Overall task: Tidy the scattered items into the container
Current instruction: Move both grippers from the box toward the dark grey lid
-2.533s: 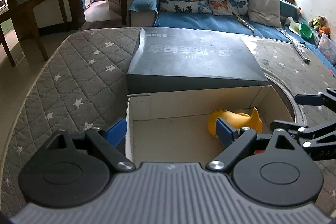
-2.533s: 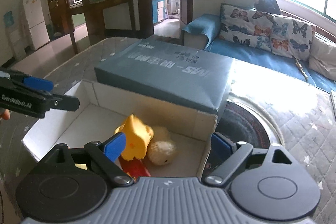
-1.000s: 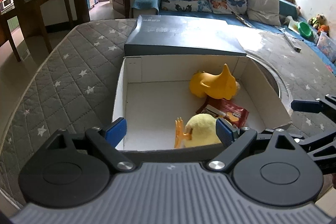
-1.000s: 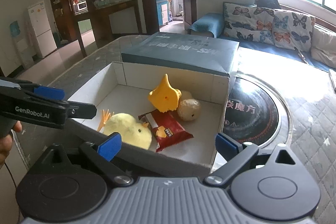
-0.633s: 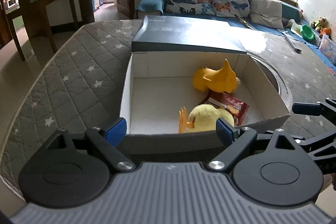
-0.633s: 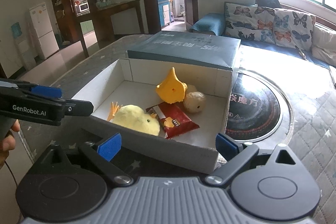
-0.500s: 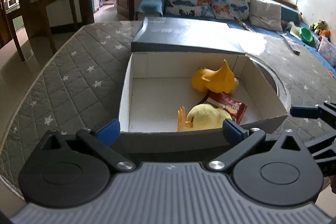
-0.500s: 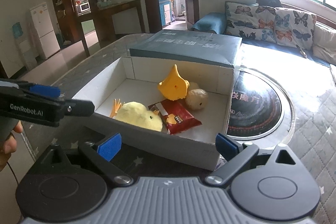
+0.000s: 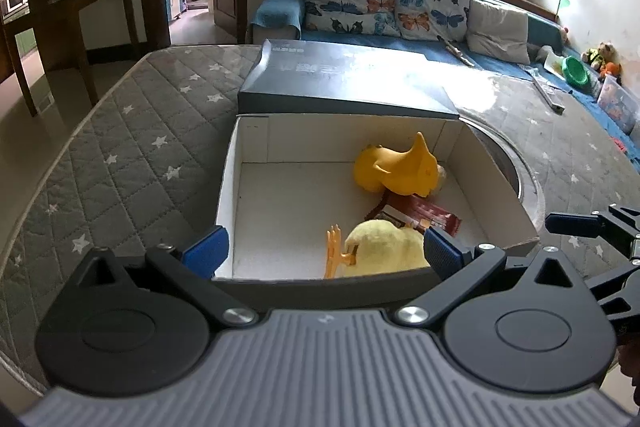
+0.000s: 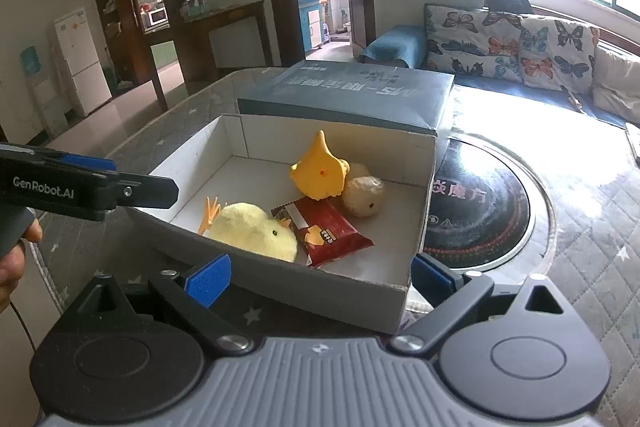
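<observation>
An open box (image 9: 228, 187) with a white inside stands on the quilted grey surface. It holds a yellow plush chick (image 9: 380, 247), a red snack packet (image 9: 424, 215) and an orange-yellow rubber toy (image 9: 396, 171). The right wrist view shows the same box (image 10: 424, 187), chick (image 10: 252, 227), packet (image 10: 328, 231), toy (image 10: 320, 175) and a beige ball (image 10: 364, 197). My left gripper (image 9: 322, 253) is open at the box's near wall, holding nothing. My right gripper (image 10: 320, 277) is open at the near right corner, also holding nothing.
The dark grey lid (image 9: 344, 83) lies tilted behind the box. A round dark plate (image 10: 480, 211) is set into the surface right of the box. A sofa with butterfly cushions (image 9: 384, 3) stands beyond. A person's hand (image 10: 12, 259) holds the left gripper handle.
Both grippers have drawn back from over the box, so its whole inside now shows. The left jaws stand slightly wider. The items in the box have not moved.
</observation>
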A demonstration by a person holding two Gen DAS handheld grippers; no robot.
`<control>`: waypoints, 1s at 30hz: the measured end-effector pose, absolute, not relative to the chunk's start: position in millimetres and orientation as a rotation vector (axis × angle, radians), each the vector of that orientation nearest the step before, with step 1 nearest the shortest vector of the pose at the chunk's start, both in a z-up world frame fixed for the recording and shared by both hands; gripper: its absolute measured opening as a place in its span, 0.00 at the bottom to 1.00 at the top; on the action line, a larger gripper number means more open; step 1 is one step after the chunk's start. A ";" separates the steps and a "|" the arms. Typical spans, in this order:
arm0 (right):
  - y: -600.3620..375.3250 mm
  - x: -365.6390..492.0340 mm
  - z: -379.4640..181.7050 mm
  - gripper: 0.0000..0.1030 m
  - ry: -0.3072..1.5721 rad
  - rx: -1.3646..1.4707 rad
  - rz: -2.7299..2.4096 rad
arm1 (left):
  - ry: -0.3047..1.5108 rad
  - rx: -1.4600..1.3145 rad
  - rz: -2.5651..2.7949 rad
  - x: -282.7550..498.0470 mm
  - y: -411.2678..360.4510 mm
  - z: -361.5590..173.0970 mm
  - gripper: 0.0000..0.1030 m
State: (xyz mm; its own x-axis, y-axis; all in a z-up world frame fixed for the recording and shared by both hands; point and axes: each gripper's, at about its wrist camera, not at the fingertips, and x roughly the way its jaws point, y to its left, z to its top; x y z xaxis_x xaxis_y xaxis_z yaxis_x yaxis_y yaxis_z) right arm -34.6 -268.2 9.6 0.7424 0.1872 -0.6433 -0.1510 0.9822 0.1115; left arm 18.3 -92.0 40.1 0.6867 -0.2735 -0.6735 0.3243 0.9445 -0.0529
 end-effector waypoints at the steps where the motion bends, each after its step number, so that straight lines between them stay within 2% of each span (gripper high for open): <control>1: -268.6 -33.0 9.6 0.96 0.711 0.054 0.186 | 0.743 0.080 -0.334 20.8 -93.0 39.6 1.00; 19: -280.6 -2.9 10.1 0.96 0.708 0.080 0.173 | 0.783 0.085 -0.288 61.4 -88.0 28.3 1.00; 30: -296.4 34.9 12.5 0.96 0.703 0.108 0.148 | 0.763 0.087 -0.248 99.5 -84.7 38.9 1.00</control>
